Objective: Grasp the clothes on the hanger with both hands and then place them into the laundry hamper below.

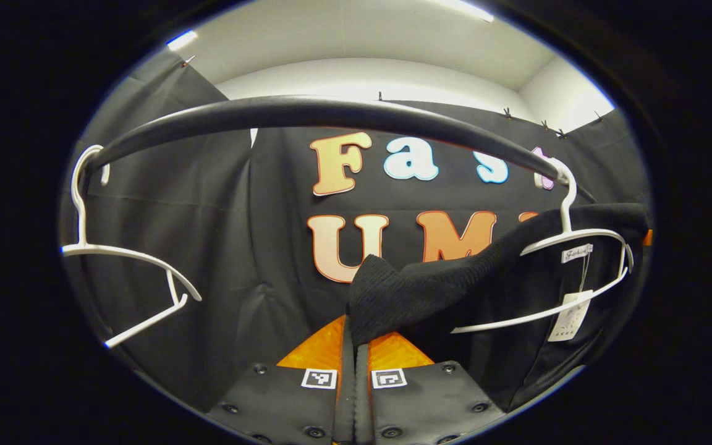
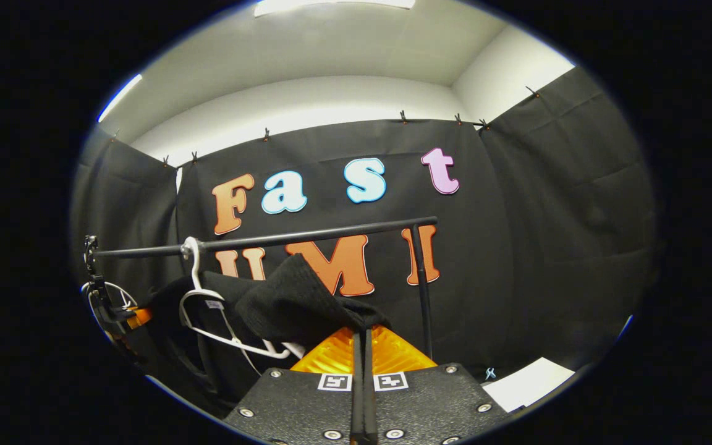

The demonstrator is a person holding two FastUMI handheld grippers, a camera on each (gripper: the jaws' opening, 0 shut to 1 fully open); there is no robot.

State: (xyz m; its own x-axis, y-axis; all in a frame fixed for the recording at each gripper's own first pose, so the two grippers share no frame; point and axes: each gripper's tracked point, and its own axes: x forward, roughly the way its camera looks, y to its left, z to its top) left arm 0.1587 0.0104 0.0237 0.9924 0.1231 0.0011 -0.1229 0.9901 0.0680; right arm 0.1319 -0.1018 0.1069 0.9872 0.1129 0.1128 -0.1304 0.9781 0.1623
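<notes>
Hanging from the black rail (image 1: 306, 114), an empty white hanger (image 1: 127, 259) is seen at the left and a second hanger (image 1: 572, 247) at the right, the black knit garment (image 1: 430, 284) draped off it. The cloth is judged soft, light and stretchy, best pinched at its edges. A fold is clamped by the left gripper (image 1: 354, 346); another fold is clamped by the right gripper (image 2: 363, 337). Both are held level, aimed far.

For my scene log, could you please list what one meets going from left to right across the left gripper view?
Empty white hanger → left claw pinching the black garment → white hanger carrying the garment → paper tag.
</notes>
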